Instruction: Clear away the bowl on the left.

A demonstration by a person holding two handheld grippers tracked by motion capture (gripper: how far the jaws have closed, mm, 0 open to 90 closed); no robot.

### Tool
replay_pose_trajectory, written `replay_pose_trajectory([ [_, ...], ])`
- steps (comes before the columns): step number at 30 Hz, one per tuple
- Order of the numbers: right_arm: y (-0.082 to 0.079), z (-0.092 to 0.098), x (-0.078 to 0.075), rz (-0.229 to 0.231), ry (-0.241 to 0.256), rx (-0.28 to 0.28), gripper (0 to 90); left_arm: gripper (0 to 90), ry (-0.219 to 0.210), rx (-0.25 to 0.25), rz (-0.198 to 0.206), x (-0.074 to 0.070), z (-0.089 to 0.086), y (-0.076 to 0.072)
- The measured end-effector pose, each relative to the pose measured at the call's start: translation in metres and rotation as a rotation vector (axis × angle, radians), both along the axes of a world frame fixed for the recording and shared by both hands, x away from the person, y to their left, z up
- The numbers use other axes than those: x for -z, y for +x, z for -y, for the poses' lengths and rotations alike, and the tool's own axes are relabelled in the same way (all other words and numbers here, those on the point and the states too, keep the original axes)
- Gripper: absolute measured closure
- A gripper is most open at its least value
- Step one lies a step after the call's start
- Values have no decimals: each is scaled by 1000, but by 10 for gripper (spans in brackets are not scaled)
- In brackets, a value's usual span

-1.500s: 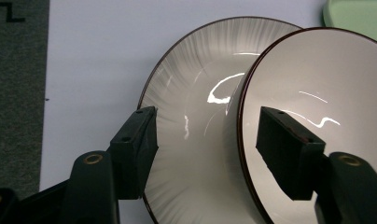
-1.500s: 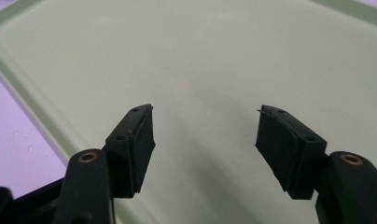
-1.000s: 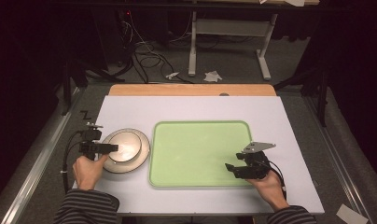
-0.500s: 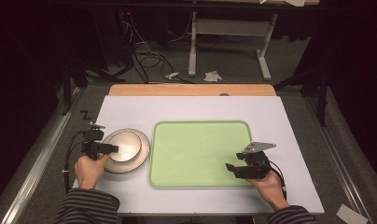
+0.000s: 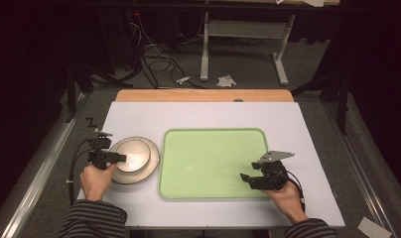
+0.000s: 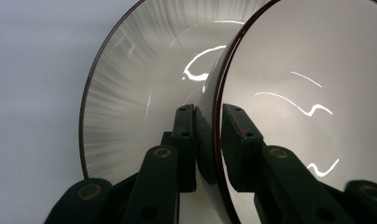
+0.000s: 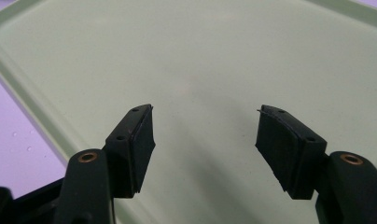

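A small cream bowl with a dark rim sits inside a wider cream plate at the table's left. My left gripper reaches in from the left and is shut on the bowl's near rim. In the left gripper view, my left gripper has one jaw inside the bowl and one outside, over the plate. My right gripper hovers open above the front right part of the green tray. In the right gripper view, my right gripper has nothing between its jaws, and the tray lies below.
The white table top has a wooden strip along its far edge. A metal rail runs along the left side. Cables and a stand's legs lie on the floor beyond the table.
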State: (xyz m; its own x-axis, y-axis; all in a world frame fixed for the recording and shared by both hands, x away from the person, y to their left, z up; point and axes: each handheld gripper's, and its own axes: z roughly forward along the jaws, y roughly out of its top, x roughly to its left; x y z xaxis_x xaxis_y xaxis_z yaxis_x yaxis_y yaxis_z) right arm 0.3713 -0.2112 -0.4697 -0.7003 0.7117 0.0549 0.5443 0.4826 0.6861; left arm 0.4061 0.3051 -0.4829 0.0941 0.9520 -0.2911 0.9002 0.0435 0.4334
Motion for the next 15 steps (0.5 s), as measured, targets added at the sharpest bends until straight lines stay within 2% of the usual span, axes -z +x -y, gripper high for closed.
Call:
replay_pose_trajectory([
  [1, 0, -1, 0, 2, -2, -3, 383, 776, -25, 6, 0, 0, -1, 0],
  [4, 0, 0, 1, -3, -1, -1, 383, 806, -61, 14, 7, 0, -1, 1],
  [15, 1, 1, 0, 1, 0, 0, 382, 824, -58, 27, 17, -1, 0, 1],
])
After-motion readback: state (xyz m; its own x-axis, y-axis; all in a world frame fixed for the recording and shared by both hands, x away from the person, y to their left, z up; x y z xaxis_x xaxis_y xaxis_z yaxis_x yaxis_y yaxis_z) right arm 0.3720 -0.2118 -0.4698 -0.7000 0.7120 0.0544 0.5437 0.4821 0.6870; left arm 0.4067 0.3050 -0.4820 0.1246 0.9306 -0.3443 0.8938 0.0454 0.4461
